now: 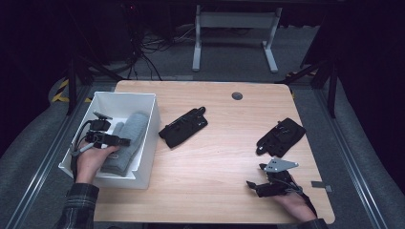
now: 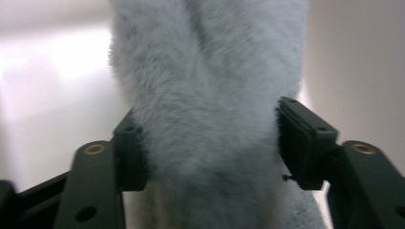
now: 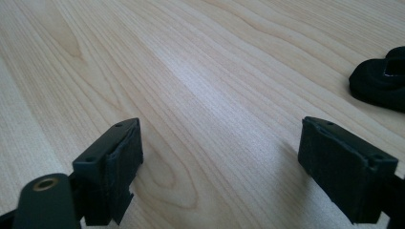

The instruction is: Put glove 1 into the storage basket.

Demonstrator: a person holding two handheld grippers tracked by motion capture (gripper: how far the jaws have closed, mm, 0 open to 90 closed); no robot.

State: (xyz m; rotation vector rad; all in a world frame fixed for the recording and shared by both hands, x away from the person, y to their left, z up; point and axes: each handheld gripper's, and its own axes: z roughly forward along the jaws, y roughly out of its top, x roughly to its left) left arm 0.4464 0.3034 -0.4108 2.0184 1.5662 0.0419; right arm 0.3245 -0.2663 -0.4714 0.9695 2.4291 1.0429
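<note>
With the grey fleece roll laid in the white box and the left gripper spread loosely around it, a straight, snag-free withdrawal is best made.

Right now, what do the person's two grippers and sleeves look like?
Both are black handheld tools. The left gripper has a cable looping behind it; the right gripper carries a grey three-cornered plate on top. Close up, the jaws are blocky black pads with brass-coloured pivots. The left sleeve is dark plaid.
</note>
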